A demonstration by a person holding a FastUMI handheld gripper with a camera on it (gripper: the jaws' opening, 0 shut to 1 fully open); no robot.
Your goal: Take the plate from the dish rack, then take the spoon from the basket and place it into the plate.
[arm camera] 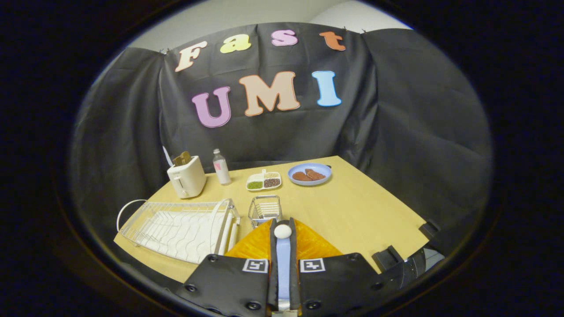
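Rack wire [176, 226] lay flat and bare of dishes on the counter [365, 211] to the left of the orange plate [313, 244], and just beyond the plate stood the small wire basket [264, 209], which suggested the plate had been set close so the carry would be short. Over that plate the tongs [283, 240] were closed on the spoon [283, 255], both fingers pressing its pale blue handle, its white rounded end poking out ahead, probably held for lowering onto the glossy, ridged dish.

Screwed claw [283, 246] body with square markers
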